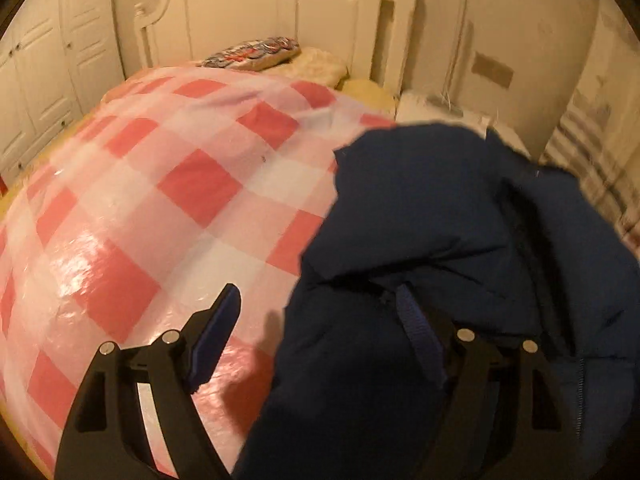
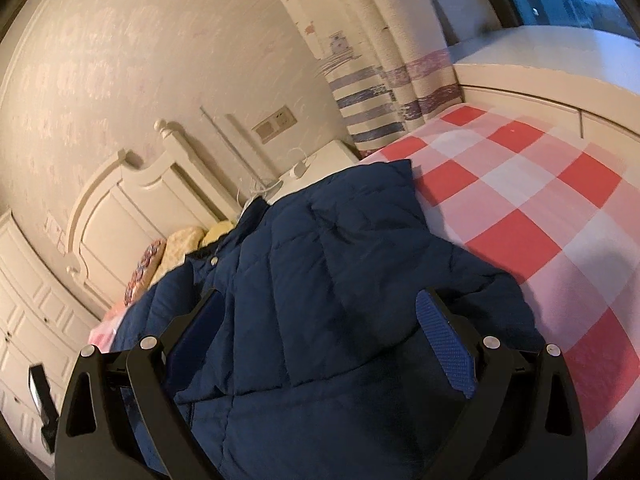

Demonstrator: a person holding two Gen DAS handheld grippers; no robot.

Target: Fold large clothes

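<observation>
Navy jacket (image 2: pixel 320 280) on checked bedcover (image 2: pixel 540 208); white headboard (image 1: pixel 280 12).

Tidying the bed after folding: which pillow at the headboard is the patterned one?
The outermost pillow, printed in red and blue; the pillows beside it are plain cream.

A dark navy quilted puffer jacket (image 2: pixel 320 280) lies rumpled on a bed spread with a glossy cover in pink, red and white checks (image 2: pixel 540 208). It sits toward the headboard end, near the bed's edge by a white nightstand. The padded fabric is heaped in thick overlapping folds, not flat. A zipper line runs down one panel, a small metal snap shows near the collar, and a blue fabric loop (image 1: pixel 418 336) lies across its nearer part.
</observation>
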